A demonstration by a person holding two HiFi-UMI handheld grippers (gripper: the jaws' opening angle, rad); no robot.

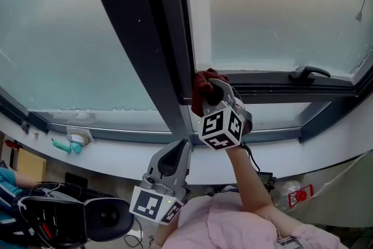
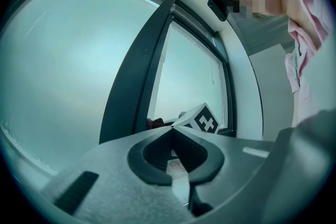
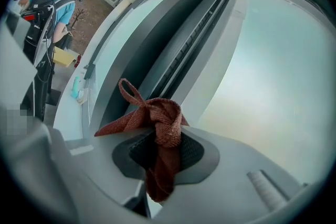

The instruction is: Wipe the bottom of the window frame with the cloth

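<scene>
cloth (image 3: 160, 123): coarse open-weave fabric, matt. window frame (image 1: 148, 49): smooth, matt, prob. painted metal. glass (image 1: 64, 38): frosted-looking, no shine. right gripper (image 3: 157, 152) & left gripper (image 2: 173, 152): matt plastic w/ fine-grained surface; pads (image 3: 191, 152) ribbed, rubbery-looking.

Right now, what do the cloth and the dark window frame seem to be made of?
The cloth: woven fabric, rust-red and matte; the coarse weave shows. The window frame: smooth, dark grey, faint sheen; probably painted metal, possibly plastic.

Indoor room, dark window frame (image 1: 140, 38)
</scene>
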